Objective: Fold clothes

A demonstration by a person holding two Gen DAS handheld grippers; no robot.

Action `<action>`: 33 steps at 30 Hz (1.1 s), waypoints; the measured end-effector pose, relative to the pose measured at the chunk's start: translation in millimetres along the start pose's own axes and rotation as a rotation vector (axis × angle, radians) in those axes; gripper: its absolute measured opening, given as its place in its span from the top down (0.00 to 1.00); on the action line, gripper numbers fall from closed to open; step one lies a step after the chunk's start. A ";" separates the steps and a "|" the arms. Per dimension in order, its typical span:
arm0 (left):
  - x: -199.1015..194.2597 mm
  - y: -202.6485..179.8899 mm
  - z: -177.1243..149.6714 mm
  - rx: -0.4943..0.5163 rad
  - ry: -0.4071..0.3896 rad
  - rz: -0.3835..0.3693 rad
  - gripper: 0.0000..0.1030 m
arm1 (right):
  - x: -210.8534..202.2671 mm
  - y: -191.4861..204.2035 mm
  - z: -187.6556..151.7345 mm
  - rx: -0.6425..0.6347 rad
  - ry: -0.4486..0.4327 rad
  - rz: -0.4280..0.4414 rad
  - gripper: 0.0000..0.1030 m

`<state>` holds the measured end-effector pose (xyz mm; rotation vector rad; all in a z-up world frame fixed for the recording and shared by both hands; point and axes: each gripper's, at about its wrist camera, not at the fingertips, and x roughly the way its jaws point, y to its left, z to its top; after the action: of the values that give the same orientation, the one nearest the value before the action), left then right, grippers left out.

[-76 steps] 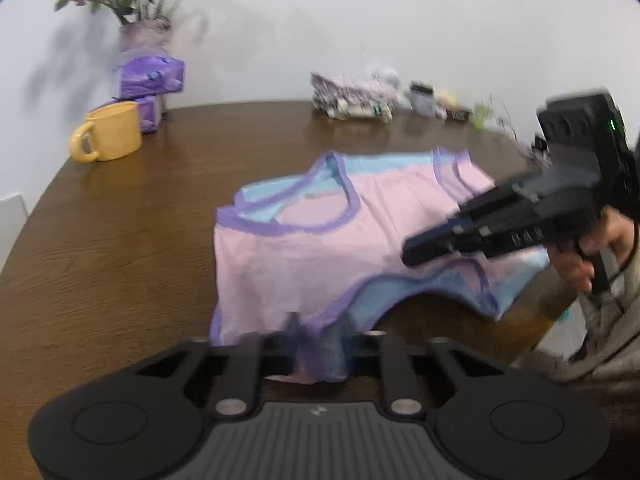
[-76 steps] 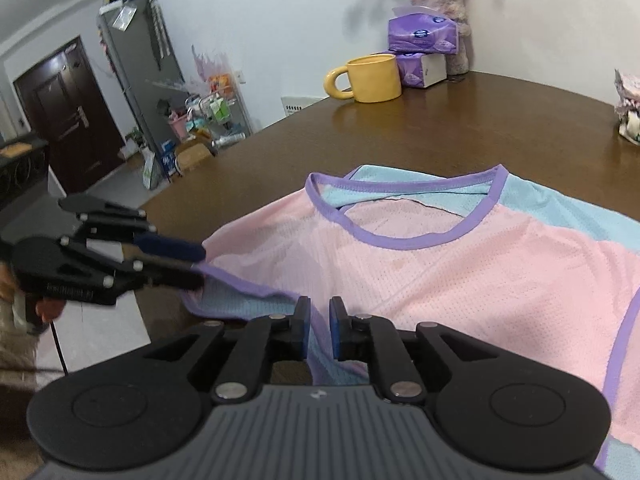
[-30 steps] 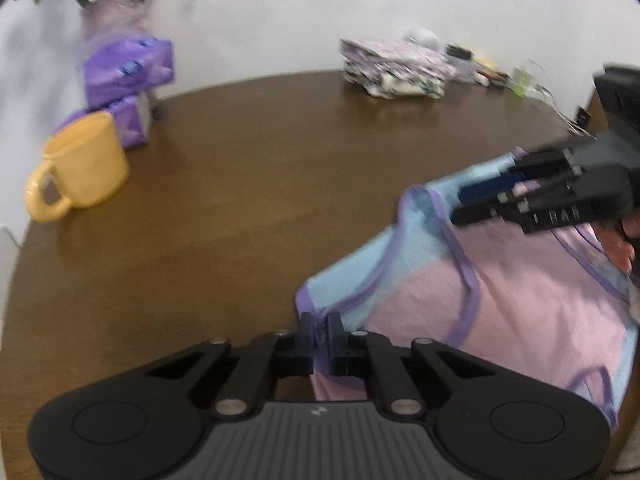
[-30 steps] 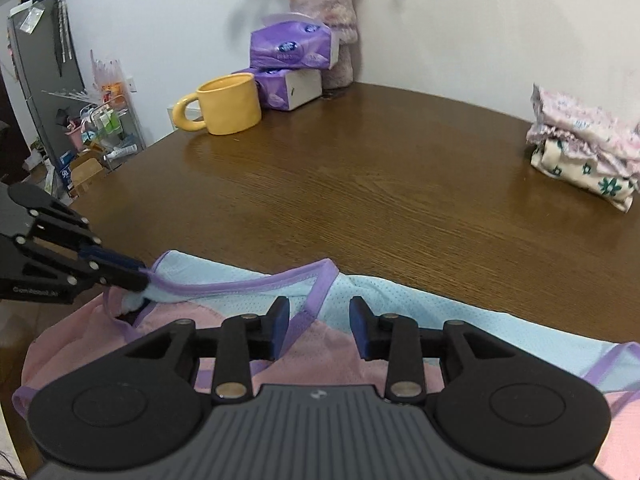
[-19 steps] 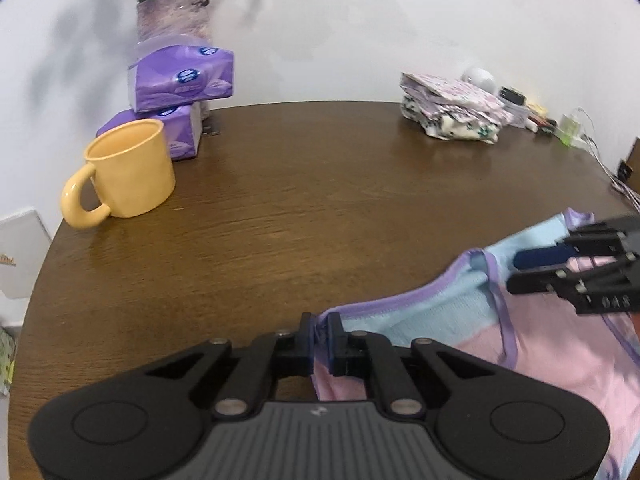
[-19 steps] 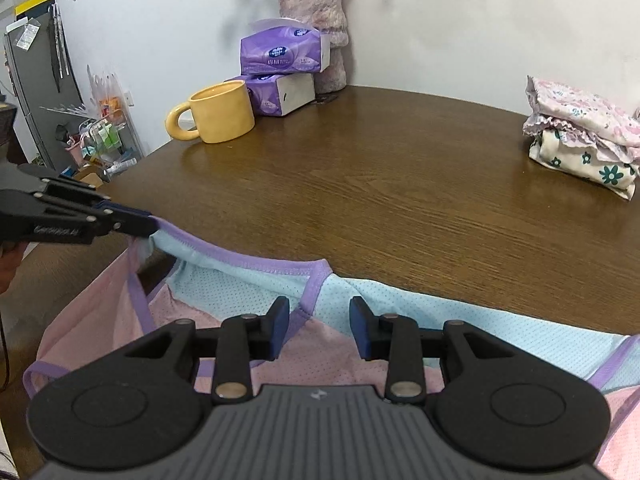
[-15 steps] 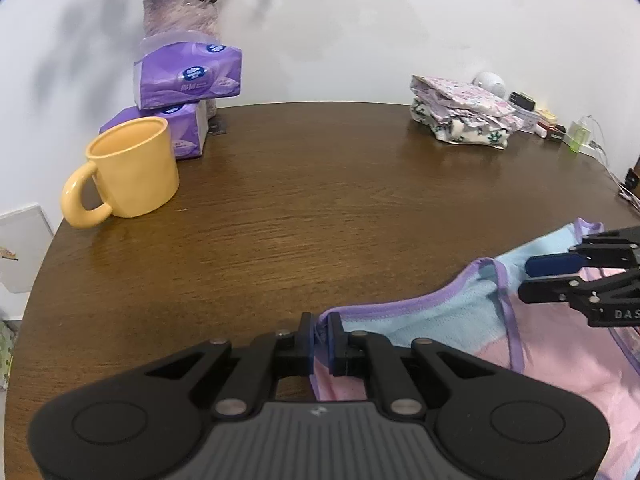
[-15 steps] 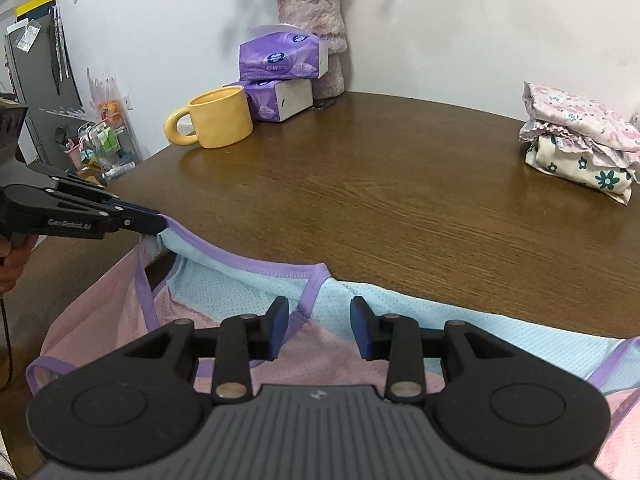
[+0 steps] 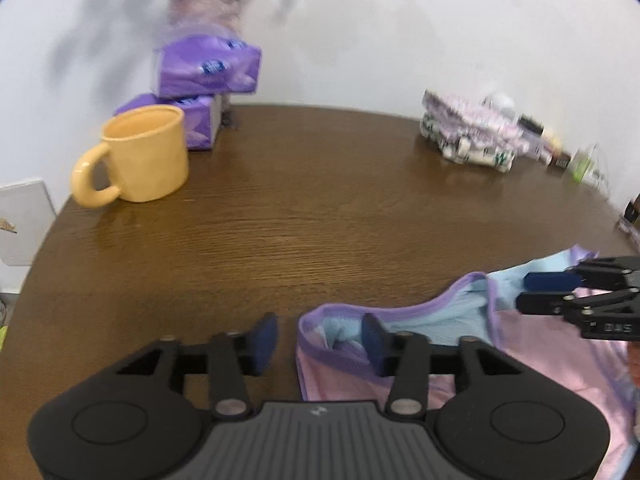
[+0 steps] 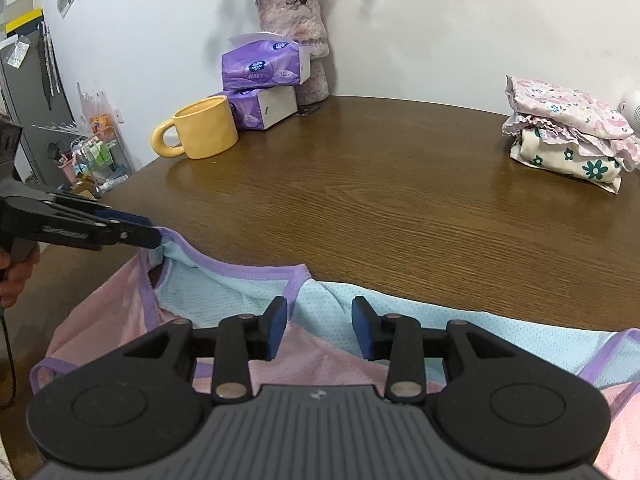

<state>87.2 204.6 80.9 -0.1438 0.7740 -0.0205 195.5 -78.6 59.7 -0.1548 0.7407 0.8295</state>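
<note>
So the left gripper (image 9: 320,338) is opening up right now. Its jaws stand well apart and the purple-trimmed corner of the pink and blue tank top (image 9: 420,344) sits loose between them, bunched against the right-hand pad but not squeezed by both. I'd call that corner let go.

The right gripper (image 10: 320,330) is also unclenched, jaws parted a fair way, hovering over the blue band of the top near the purple neckline trim. The pads aren't pinching the fabric; it just lies under and between them.

The top itself is spread on the round wooden table (image 10: 400,208) at the 6 o'clock edge in both wrist views, with part of the pink side drooping off the table edge at about 8 o'clock in the right wrist view.

Other stuff on the table: a yellow mug (image 10: 200,132) at about 10 o'clock, two purple tissue packs (image 10: 264,66) stacked just behind it, a vase of flowers (image 10: 296,24) at 12, and a pile of folded floral clothes (image 10: 568,132) at about 2 o'clock, well apart from the top.
</note>
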 end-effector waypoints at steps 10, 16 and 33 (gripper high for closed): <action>-76.7 -45.4 -79.0 0.073 -0.007 -0.074 0.72 | -6.0 22.7 -3.7 -0.073 0.023 0.082 0.63; -71.7 -78.6 -97.0 0.103 0.043 -0.134 0.88 | -15.1 32.9 -9.8 -0.095 0.011 0.116 0.63; -30.5 -89.9 -93.2 -0.050 -0.031 0.065 0.86 | -26.9 9.0 -41.8 -0.051 -0.031 0.089 0.63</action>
<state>3.5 106.4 48.6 -0.1656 0.7485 0.0627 154.6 -105.8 47.5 -0.1550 0.7012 0.9340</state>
